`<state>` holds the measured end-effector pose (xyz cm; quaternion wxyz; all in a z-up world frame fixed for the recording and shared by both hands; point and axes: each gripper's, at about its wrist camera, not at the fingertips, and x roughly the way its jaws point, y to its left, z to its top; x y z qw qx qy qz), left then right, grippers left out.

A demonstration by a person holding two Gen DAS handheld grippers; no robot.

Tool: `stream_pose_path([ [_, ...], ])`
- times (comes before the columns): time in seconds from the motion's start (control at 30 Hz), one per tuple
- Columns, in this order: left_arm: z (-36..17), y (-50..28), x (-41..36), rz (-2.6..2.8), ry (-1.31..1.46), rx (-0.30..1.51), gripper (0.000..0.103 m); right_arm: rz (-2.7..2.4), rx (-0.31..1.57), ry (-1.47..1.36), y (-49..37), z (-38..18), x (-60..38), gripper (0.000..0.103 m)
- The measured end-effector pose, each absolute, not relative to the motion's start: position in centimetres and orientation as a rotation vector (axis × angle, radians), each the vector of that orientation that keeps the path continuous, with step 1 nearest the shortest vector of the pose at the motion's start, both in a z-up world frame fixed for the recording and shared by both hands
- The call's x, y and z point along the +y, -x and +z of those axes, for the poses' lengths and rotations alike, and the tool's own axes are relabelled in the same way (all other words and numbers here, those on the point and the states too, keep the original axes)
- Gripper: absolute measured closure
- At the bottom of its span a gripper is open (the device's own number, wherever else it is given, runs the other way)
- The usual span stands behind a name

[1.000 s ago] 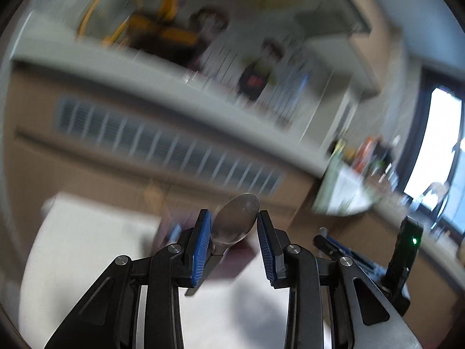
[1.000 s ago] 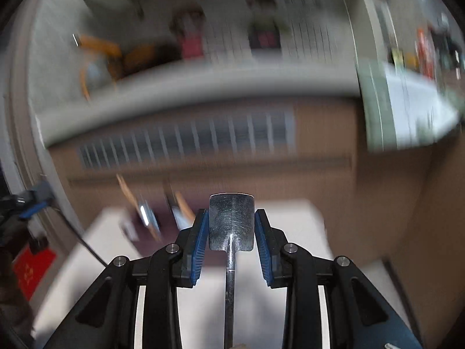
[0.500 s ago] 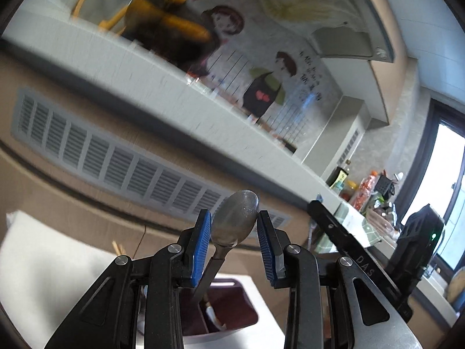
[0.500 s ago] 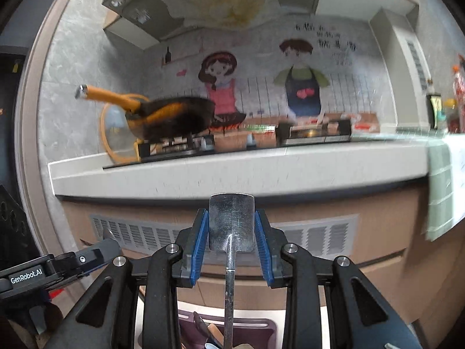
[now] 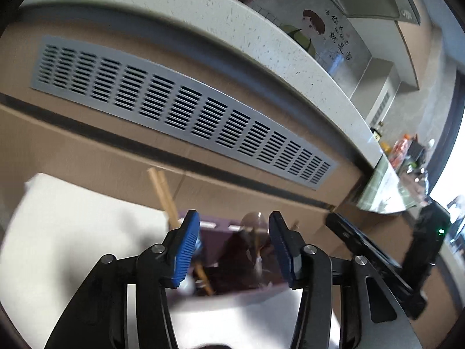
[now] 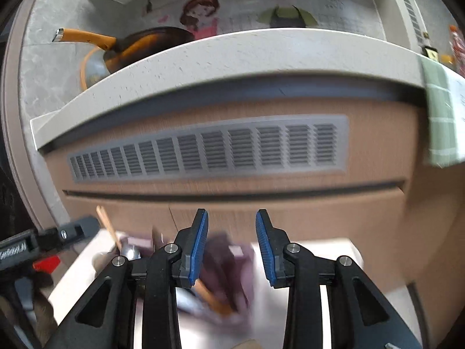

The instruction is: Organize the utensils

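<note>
My left gripper [image 5: 234, 218] hangs over a dark purple utensil holder [image 5: 232, 273] on the white table [image 5: 72, 232], and its jaws are opening. A blurred metal spoon [image 5: 252, 224] shows between the blue pads, touching neither, its handle down in the holder. Wooden chopsticks [image 5: 162, 195] stick up from the holder's left side. My right gripper [image 6: 232, 215] is above the same holder [image 6: 229, 264], which is blurred. Its jaws are opening with nothing between the pads. A wooden handle [image 6: 210, 295] and a round metal spoon bowl [image 6: 130, 251] lie in the holder.
A brown cabinet front with a grey vent grille [image 5: 180, 116] and a pale speckled counter edge [image 6: 232, 55] rise just behind the table. A dark pan with an orange handle [image 6: 122, 43] sits on the counter. A green checked towel [image 6: 441, 110] hangs at the right.
Both grippers sank toward the holder and opened. The spoon left the left pads and dropped toward the holder. The flat metal spatula is gone from between the right pads.
</note>
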<state>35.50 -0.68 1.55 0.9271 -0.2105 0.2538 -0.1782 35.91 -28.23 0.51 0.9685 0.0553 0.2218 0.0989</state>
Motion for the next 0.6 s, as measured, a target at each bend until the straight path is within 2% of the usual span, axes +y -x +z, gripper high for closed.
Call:
stream_pose_path([
  [0.13, 2.1, -29.6, -0.8, -0.249, 0.305, 0.498, 0.046, 0.186, 0.506, -0.099, -30.5, 0.4, -29.1, 0.069],
  [0.37, 2.0, -19.1, -1.6, -0.067, 0.126, 0.537, 0.046, 0.257, 0.592, -0.127, -20.0, 0.2, -27.6, 0.066],
  [0.6, 2.2, -12.1, -2.1, -0.025, 0.046, 0.513, 0.046, 0.260, 0.560, -0.020, -12.6, 0.2, -24.1, 0.065],
])
